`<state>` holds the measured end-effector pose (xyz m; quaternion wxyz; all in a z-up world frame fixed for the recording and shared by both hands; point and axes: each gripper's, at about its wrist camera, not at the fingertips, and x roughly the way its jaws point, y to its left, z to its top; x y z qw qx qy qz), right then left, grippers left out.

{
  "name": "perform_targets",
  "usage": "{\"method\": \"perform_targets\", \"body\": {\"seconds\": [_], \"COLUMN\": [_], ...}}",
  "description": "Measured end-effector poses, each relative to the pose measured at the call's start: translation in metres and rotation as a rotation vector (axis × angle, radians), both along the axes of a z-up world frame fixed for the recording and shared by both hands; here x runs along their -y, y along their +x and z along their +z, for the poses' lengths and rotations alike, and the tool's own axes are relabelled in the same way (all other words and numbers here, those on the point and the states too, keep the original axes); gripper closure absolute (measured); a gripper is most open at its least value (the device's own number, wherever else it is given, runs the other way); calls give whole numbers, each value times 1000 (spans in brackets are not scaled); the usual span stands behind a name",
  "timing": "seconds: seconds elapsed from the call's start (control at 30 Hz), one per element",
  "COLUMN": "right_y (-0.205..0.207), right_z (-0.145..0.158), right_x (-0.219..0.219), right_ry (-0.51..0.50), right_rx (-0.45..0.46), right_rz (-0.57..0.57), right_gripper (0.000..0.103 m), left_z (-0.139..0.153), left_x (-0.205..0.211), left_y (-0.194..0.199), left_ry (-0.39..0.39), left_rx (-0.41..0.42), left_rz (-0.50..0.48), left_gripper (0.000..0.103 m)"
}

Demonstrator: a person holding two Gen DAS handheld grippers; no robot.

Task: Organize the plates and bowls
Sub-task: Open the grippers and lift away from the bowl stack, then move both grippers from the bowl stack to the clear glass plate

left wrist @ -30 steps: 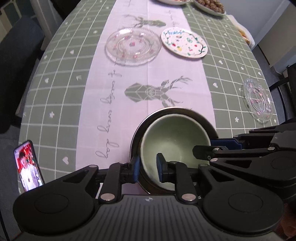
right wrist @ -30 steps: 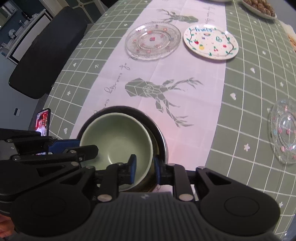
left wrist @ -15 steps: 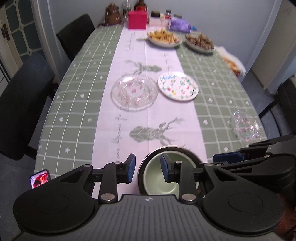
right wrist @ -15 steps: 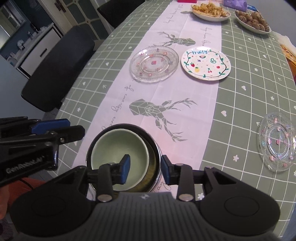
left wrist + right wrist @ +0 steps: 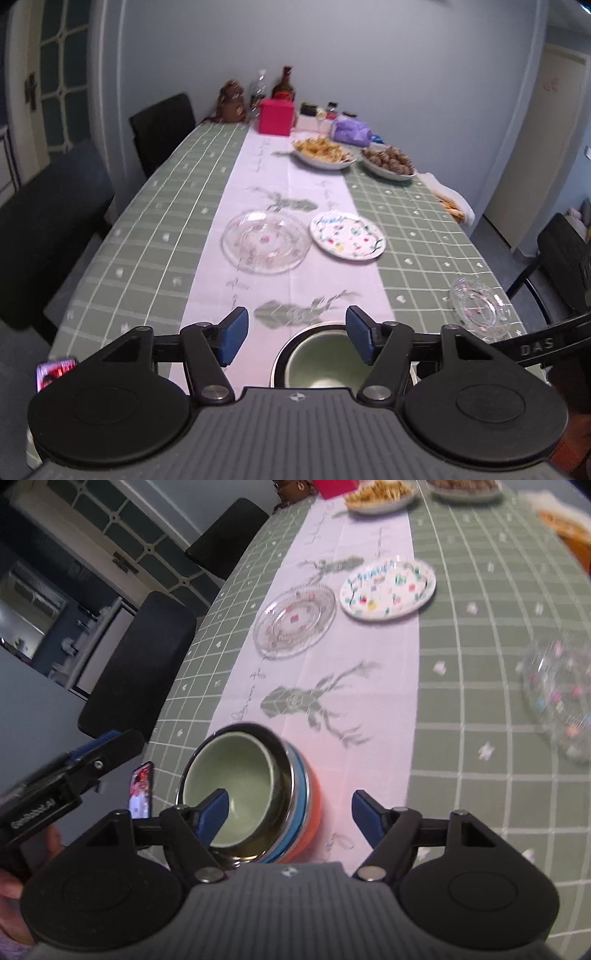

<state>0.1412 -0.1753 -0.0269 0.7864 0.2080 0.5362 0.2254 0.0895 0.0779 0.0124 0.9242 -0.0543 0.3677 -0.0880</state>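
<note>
"DAS" is showing in pale letters on the dark right gripper [image 5: 535,345] at the right edge of the left wrist view; other lettering is blurring beyond reading.

The table [image 5: 155,236] carries stacked bowls [image 5: 255,794] and plates [image 5: 267,242].

Both hand-held black two-finger grippers with blue pads are spread wide, gripping nothing. The left gripper [image 5: 294,339] points level and forward, its fingers parted. The right gripper [image 5: 290,818] tilts downward, its blue-padded fingers [image 5: 364,810] equally far apart; the left gripper's body shows off to its left side, a hand [image 5: 9,897] beneath it.
</note>
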Motion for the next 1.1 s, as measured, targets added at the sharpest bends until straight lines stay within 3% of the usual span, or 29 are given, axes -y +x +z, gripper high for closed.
{"method": "perform_targets", "body": {"seconds": [0.2,0.5,0.6,0.7,1.1], "right_y": [6,11,11,11,31], "right_z": [-41,-60,-65,-66,-63], "right_x": [-8,-18,-20,-23,-44], "right_ry": [102,154,154,137,108], "right_rx": [-123,-193,-213,-212,-200], "right_rz": [-32,-49,-44,-43,-55], "right_gripper": [30,32,37,42,45], "left_z": [-43,-78,-84,-87,-82], "left_x": [-33,-40,-36,-34,-44], "left_y": [4,7,10,11,33], "left_ry": [-171,-308,-312,-349,-313], "left_rx": [-124,-277,-326,-349,-332], "left_rz": [99,104,99,83,173], "left_gripper": [29,31,37,52,58]}}
